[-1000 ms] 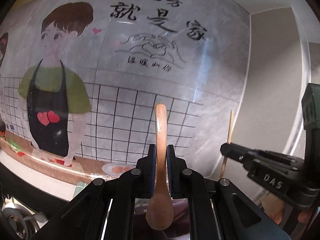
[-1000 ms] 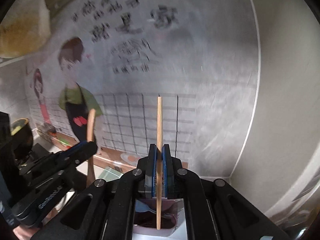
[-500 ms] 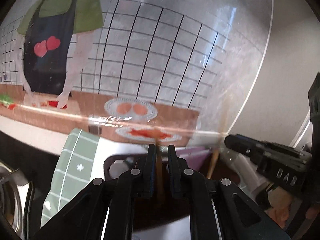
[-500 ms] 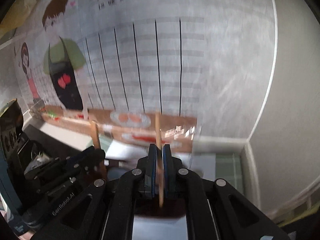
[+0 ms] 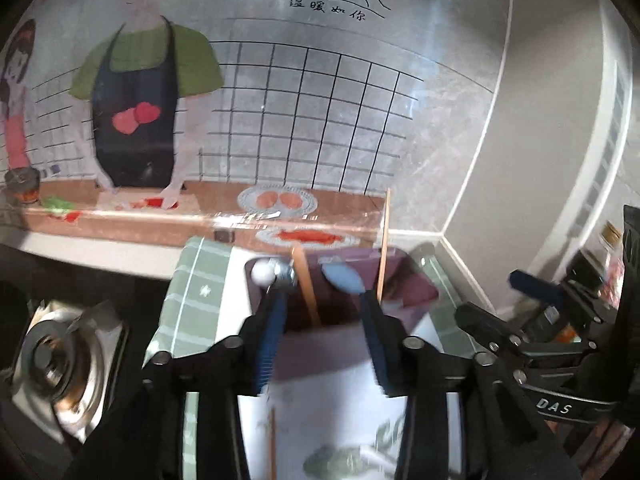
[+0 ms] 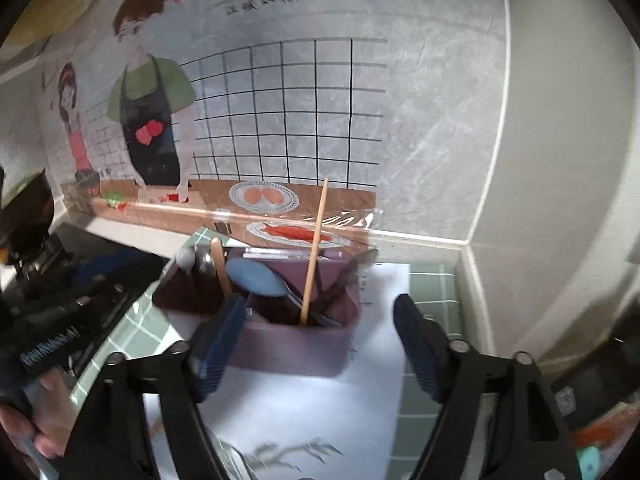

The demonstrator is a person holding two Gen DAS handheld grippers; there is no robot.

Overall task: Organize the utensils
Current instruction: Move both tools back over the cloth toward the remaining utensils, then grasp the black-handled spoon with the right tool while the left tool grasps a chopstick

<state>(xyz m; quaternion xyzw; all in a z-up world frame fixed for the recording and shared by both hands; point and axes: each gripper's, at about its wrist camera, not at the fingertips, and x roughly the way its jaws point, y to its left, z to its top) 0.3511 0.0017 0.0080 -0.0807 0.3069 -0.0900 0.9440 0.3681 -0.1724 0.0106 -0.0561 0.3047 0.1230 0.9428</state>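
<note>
Both utensils have left our tongs since a second ago: the wooden spoon [image 5: 306, 288] and chopstick [image 6: 314, 256] stand in the purple holder [image 6: 288, 350] on the desk. Left tongs [image 5: 320, 344] and right tongs [image 6: 312, 344] are opening, pinching nothing.

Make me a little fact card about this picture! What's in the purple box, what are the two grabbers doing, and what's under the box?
Box: purple bin, standing on white paper
Inside the box: wooden spoon, single chopstick, blue spoon, some metal utensils
Left gripper: jaws opening, nothing between them
Right gripper: jaws opening wide, holding nothing
Under the paper: green checked mat
Behind: wall picture of a cartoon cook
</note>
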